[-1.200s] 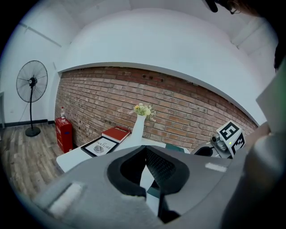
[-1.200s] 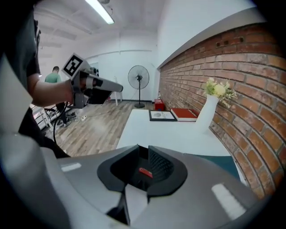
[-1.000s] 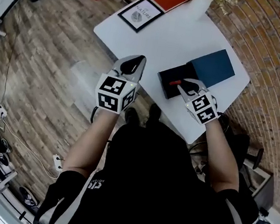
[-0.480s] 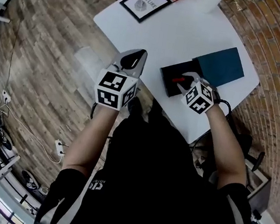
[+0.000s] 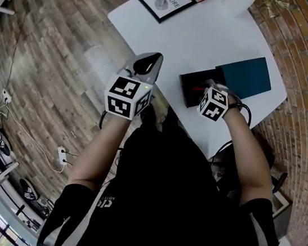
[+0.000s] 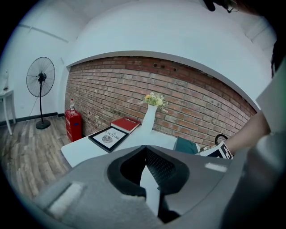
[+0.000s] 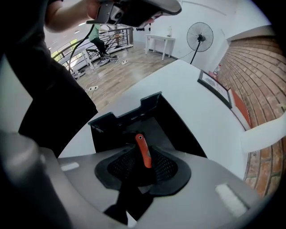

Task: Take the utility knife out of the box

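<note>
Reaching into open black box (image 7: 117,120) for red utility knife (image 7: 142,147), not yet gripped.
Straddling knife, still inside box, with right gripper (image 7: 144,169) jaws spread wide; left gripper (image 6: 149,176) clenched on nothing, apart. Yet to close and lift out.

Bright, even indoor light, white table (image 5: 183,38) near glare, box (image 7: 134,123) interior dark, shadows soft, heavy fisheye bending at edges, black vignetted corners in gripper views, close foreground soft.
</note>
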Demonstrator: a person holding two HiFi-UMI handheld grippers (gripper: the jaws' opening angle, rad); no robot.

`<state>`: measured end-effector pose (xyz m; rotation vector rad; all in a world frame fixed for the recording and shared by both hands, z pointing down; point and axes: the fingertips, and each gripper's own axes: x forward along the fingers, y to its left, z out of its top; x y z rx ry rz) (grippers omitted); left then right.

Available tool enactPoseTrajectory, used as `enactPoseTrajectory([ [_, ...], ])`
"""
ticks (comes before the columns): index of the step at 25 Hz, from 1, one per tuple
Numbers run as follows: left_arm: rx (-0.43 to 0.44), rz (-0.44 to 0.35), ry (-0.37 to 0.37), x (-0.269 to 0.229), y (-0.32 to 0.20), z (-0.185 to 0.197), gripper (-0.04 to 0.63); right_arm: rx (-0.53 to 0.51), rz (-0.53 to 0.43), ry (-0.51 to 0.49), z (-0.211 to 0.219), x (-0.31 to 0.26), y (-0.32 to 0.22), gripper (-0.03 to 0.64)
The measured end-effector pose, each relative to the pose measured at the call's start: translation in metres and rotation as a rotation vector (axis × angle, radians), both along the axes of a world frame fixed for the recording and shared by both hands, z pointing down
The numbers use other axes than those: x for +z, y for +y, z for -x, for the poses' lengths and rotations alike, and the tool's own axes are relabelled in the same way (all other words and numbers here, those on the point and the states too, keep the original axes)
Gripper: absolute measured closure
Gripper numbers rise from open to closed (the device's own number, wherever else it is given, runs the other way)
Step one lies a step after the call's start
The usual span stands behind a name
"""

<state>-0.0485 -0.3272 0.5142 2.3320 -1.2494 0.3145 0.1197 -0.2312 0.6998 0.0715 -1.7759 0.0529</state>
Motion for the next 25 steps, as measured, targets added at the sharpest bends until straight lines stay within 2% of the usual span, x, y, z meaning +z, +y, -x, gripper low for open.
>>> enactPoseTrajectory([
  [6, -0.02, -0.003, 0.004, -0.001, 0.0, 0.01, 0.588, -0.036, 0.021, 0.029, 0.001, 0.004, 0.0, 0.511],
  [9, -0.028, -0.004, 0.007, -0.002, 0.002, 0.012, 0.588, -0.043, 0.045, 0.016, 0.002, 0.004, 0.004, 0.539],
  [19, -0.031, 0.002, 0.012, 0.004, 0.012, 0.008, 0.588, -0.024, 0.048, -0.034, 0.001, 0.005, 0.004, 0.563],
  [25, -0.026, -0.001, 0.006, -0.002, 0.018, 0.007, 0.588, 0.034, 0.088, -0.067, 0.004, -0.005, 0.005, 0.565],
])
